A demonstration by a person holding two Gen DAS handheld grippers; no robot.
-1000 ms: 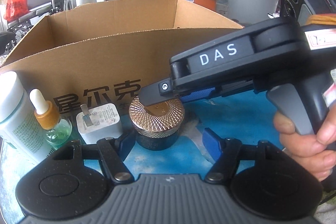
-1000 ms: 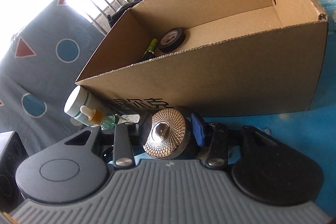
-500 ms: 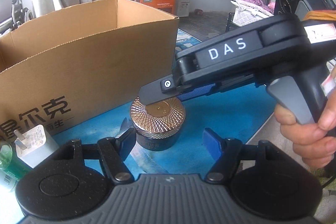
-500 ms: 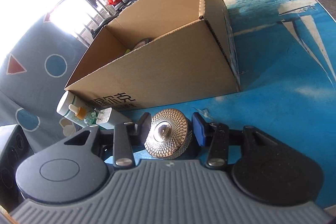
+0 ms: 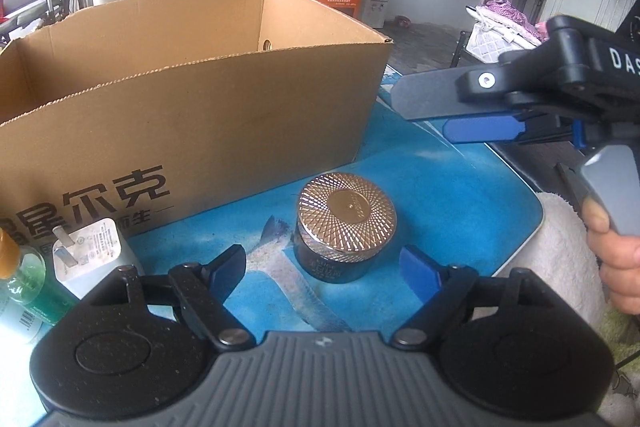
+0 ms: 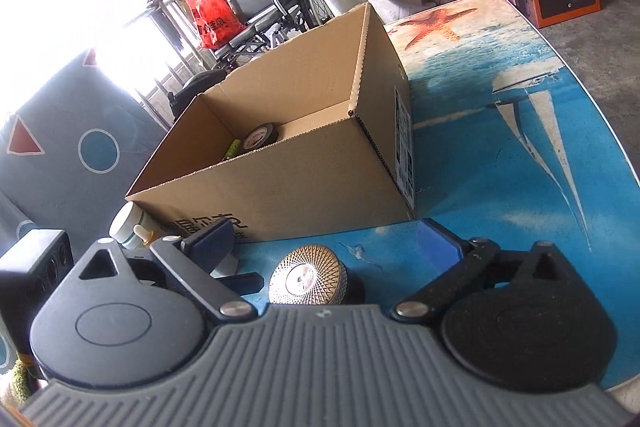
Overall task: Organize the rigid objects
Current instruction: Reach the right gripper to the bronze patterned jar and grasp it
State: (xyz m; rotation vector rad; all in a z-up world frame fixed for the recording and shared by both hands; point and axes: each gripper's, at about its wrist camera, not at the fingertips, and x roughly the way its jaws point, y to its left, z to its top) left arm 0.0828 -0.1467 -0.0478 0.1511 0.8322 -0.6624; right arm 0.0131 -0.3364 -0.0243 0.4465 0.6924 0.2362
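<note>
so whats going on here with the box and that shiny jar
A person holds a two-finger tool in each hand and is sorting small items into the cardboard box. The right tool has just been opening and is clear of the jar with the gold lid, which stands on the blue table outside the box. The left tool is open too, its jaws either side of the jar without touching. A tape roll already lies in the box.

Blue table (image 5: 460, 195), cardboard box (image 5: 192, 107), jar (image 5: 346, 223), charger (image 5: 92, 251)
</note>
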